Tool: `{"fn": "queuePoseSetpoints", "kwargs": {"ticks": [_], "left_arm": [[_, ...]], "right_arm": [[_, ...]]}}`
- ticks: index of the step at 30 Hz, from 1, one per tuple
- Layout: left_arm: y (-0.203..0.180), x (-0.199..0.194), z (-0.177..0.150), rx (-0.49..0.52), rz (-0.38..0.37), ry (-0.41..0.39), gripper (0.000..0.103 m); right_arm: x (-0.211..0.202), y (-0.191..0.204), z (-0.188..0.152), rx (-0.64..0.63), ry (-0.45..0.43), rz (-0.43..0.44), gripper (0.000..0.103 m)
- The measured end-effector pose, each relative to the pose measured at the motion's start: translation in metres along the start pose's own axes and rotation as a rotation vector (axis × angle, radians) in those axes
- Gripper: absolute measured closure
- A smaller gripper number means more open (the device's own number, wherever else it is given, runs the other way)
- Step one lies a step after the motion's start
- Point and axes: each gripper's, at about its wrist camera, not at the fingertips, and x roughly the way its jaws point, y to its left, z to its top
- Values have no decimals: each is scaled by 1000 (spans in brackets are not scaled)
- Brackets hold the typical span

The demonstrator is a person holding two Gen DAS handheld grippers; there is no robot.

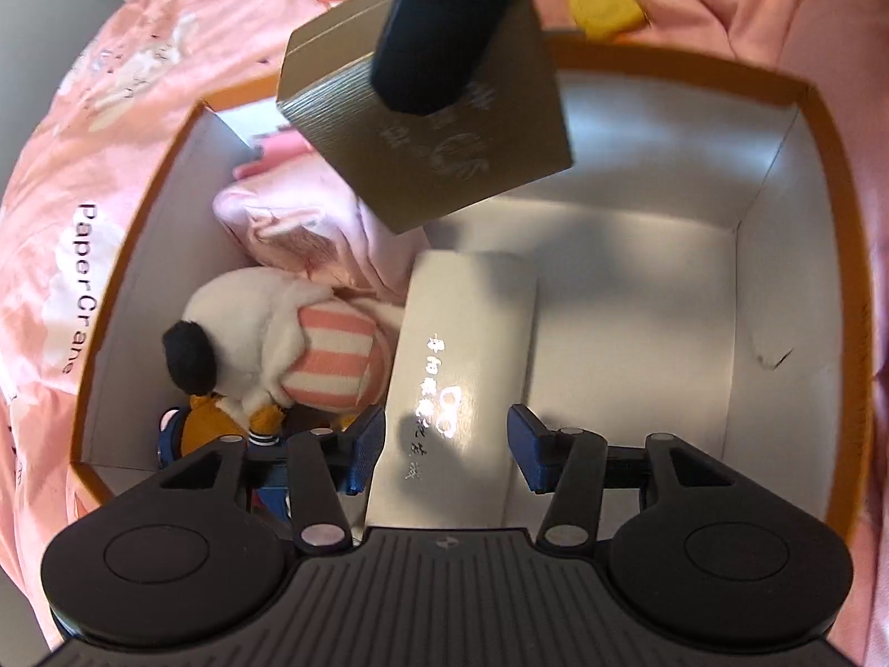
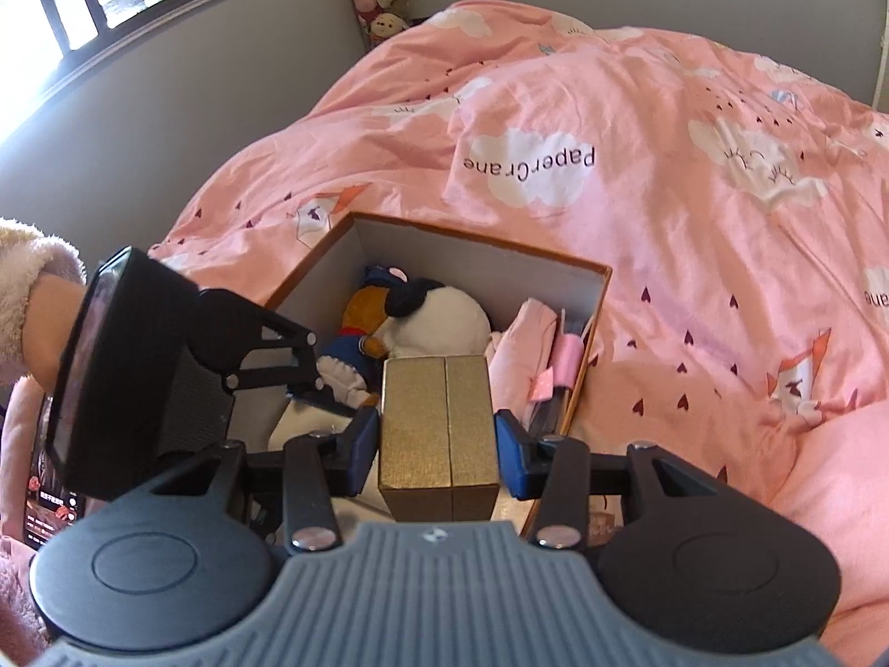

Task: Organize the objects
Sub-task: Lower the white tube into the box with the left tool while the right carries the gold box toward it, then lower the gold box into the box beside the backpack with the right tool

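Carefully now: the right gripper (image 2: 438,450), clamped on the gold box (image 2: 439,433) above the orange-rimmed storage box (image 1: 822,178), should lower it level toward the bare floor at three o'clock, while the left gripper (image 1: 447,447) hangs slack over the white box (image 1: 467,344).

Bed (image 2: 694,255) covered by pink duvet, cloud print, "PaperCrane" lettering. Open orange-rimmed storage box (image 1: 828,178) sits directly on the duvet. Yellow object (image 1: 605,5) lies on the duvet just beyond the box's rim, at 1 o'clock.
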Motion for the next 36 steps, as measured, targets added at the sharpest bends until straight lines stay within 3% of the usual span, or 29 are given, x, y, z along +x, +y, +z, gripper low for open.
{"fn": "queuePoseSetpoints", "kwargs": {"ticks": [6, 10, 18, 29, 36], "left_arm": [[-1, 13, -10, 54, -21, 34, 44], [-3, 11, -14, 104, -28, 22, 52], [-5, 8, -19, 210, -43, 37, 57], [2, 5, -33, 129, -48, 22, 58], [0, 5, -34, 121, -36, 20, 58]], "right_arm": [[11, 15, -12, 12, 19, -66, 56], [20, 26, -20, -13, 15, -162, 56], [45, 46, -27, -68, 36, -329, 56], [79, 56, -30, -104, 76, -454, 56], [92, 52, -33, -94, 102, -463, 56]]}}
